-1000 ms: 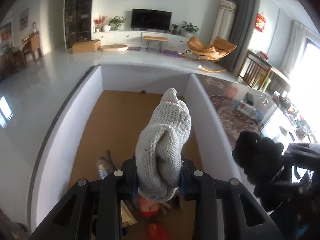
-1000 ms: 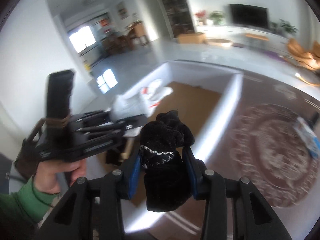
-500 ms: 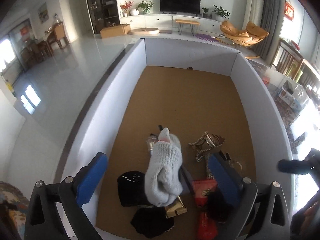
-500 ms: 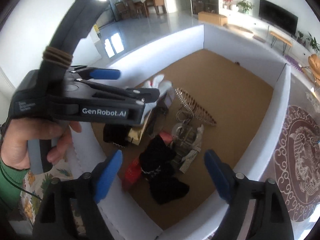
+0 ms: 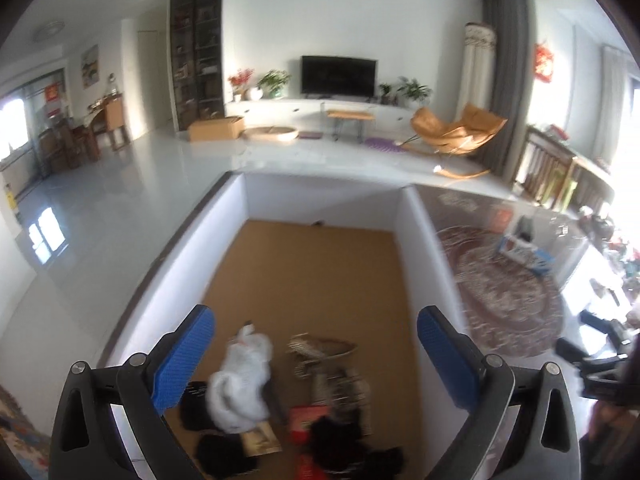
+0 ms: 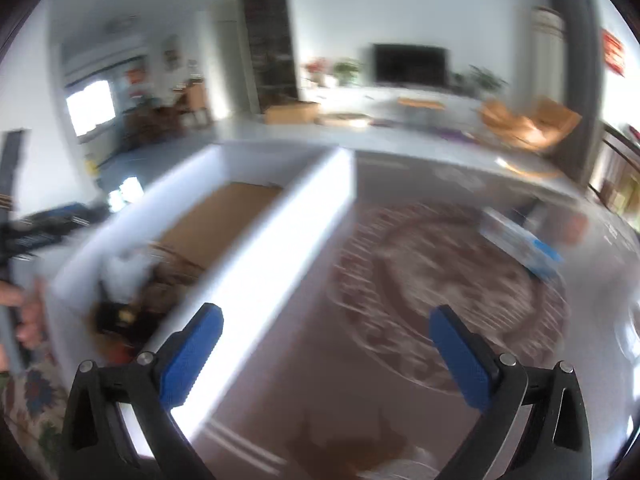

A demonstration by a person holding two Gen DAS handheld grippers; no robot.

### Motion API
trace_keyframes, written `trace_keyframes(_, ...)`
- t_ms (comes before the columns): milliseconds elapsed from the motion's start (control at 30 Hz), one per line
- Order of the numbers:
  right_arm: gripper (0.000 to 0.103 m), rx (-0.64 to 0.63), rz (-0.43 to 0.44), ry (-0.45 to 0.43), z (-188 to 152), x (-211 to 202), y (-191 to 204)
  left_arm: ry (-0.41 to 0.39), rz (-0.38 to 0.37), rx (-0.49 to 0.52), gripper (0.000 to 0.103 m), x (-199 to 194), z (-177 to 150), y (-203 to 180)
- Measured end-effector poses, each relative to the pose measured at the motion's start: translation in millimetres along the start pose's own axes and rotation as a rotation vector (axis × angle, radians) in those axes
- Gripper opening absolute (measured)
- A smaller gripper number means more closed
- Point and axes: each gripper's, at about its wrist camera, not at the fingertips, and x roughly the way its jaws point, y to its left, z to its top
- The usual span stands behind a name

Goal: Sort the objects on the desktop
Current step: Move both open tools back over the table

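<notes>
Dropping done: both jaws stand empty over the sorting box

Standing wide apart, the jaws of the left gripper (image 5: 316, 356) have just been opening and hold nothing; between the blue pads (image 5: 184, 360) only the box floor shows. Below them, low in the left wrist view, the white knitted sock (image 5: 242, 384) lies loose on the brown floor of the white-walled box (image 5: 168, 304), at the near end where the other items are heaped. That fits a drop from above: it lies crumpled against the pile rather than laid flat.

Just right of it sits the wire rack (image 5: 320, 350), and along the bottom edge lie the black sock (image 5: 340, 446), other dark cloth and a red packet (image 5: 308, 424), all bunched together while the far half of the box floor lies bare.

The right gripper (image 6: 326, 346) has also just been opening, and nothing is between its pads. It points past the box's right wall (image 6: 272, 252), over the patterned rug (image 6: 440, 280) seen through what looks like a glass counter; this view is heavily blurred. At its left edge a hand (image 6: 24, 316) grips the handle of the other tool.

By my reading, both socks are delivered, and the next pick lies outside the box.
</notes>
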Motion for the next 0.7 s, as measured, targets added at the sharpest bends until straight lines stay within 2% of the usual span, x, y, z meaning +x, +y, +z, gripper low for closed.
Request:
trace_keyframes(133, 0.103, 0.120, -0.179, 0.061, -39, 12, -81, -0.035, -0.127, 0.052, 0.103, -13, 10, -60)
trace_keyframes(233, 0.103, 0.177, -0.288, 0.114, -64, 9, -130, -0.012, -0.228, 0.112, 0.103, -20, 11, -109)
trace_keyframes(333, 0.103, 0.228, -0.333, 0.141, -78, 6, -161, 0.076, -0.338, 0.172, 0.103, -11, 1, -162)
trace_keyframes(433, 0.103, 0.261, -0.341, 0.149, -88, 4, -179, 0.199, -0.422, 0.218, 0.103, 13, -23, -212)
trace_keyframes(500, 0.103, 0.257, -0.340, 0.178, -92, 5, -186, 0.242, -0.410, 0.266, 0.103, 36, -43, -239)
trace_keyframes(567, 0.103, 0.245, -0.346, 0.205, -95, 7, -192, 0.256, -0.355, 0.312, 0.103, 58, -63, -261)
trace_keyframes(700, 0.103, 0.238, -0.367, 0.198, -95, 11, -200, 0.261, -0.275, 0.329, 0.103, 103, -72, -280)
